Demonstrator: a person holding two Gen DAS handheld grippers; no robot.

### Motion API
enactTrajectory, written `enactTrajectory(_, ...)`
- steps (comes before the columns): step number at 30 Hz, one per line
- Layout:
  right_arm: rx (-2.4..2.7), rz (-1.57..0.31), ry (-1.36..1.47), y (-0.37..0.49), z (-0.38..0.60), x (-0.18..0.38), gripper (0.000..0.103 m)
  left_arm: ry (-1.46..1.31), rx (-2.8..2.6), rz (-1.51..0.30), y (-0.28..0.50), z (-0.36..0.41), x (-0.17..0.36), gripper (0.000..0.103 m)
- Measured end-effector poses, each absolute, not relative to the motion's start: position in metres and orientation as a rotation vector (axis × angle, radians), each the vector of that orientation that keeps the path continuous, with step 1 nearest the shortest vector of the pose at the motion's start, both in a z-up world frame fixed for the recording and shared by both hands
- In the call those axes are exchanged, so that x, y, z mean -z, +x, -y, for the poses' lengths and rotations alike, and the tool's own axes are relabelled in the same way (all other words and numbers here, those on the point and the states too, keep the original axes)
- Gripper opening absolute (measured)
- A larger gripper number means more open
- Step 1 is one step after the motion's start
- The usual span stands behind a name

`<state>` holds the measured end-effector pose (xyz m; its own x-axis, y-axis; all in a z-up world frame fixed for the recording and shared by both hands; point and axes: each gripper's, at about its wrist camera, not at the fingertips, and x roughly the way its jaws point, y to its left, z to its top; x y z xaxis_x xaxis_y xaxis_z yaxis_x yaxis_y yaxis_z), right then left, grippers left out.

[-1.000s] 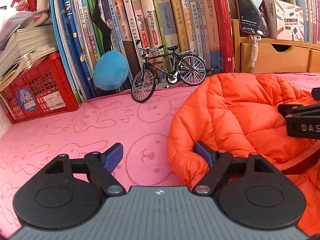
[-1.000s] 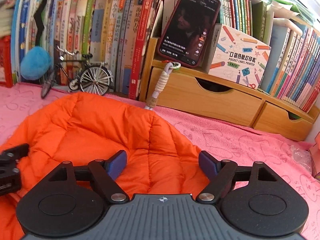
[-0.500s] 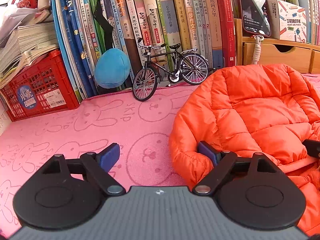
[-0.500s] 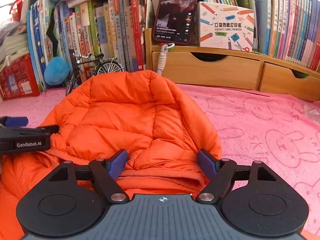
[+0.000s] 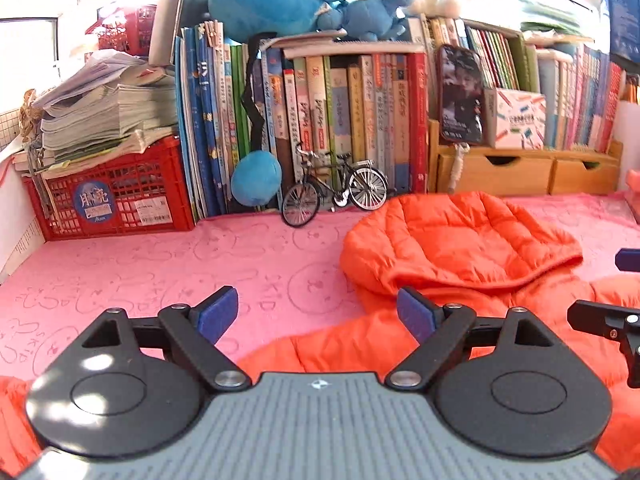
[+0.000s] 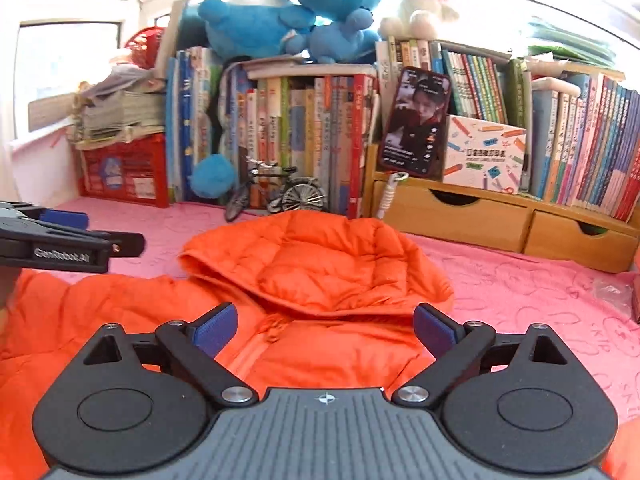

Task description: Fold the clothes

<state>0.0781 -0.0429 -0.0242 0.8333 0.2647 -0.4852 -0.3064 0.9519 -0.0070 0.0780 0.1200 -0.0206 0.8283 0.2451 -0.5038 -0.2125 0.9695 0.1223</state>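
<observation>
An orange puffer jacket (image 5: 460,240) (image 6: 320,264) lies on the pink cloth, its hood folded down over the body. In the left wrist view my left gripper (image 5: 316,314) stands open above the jacket's left edge, nothing between its blue pads. My right gripper (image 6: 326,330) hangs over the jacket's zip front below the hood; its jaws are opening and nothing is pinched between them. The left gripper also shows at the left of the right wrist view (image 6: 72,244), and the right gripper's fingers (image 5: 600,320) reach in at the right edge of the left wrist view.
The pink bunny-print cloth (image 5: 160,272) covers the surface. At the back stand a red crate (image 5: 112,196) with stacked papers, rows of books (image 5: 340,120), a model bicycle (image 5: 332,196), a phone (image 6: 416,124) and wooden drawers (image 6: 500,220). Blue plush toys (image 6: 288,24) sit on top.
Both grippers have pulled back and risen away from the hood, which now lies folded down over the jacket. The right gripper's jaws have widened; more of the shelf and the plush toys are in view.
</observation>
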Motion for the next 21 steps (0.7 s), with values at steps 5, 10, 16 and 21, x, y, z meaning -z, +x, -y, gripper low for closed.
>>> enactTrajectory(5, -0.216, -0.585, -0.132, 0.067, 0.064, 0.046, 0.095, 0.152, -0.324, -0.647, 0.067, -0.133, 0.046, 0.088)
enactTrajectory(10, -0.017, -0.669, -0.009, 0.072, 0.142, 0.056, 0.087, 0.101, -0.372, -0.672, 0.050, -0.174, 0.054, 0.097)
enactTrajectory(16, 0.105, -0.687, 0.035, 0.056, 0.228, 0.073, 0.094, 0.181, -0.420, -0.652, 0.033, -0.190, 0.059, 0.102)
enactTrajectory(21, 0.183, -0.693, 0.038, 0.045, 0.266, 0.074, 0.096, 0.087, -0.439, -0.674, 0.030, -0.212, 0.057, 0.103)
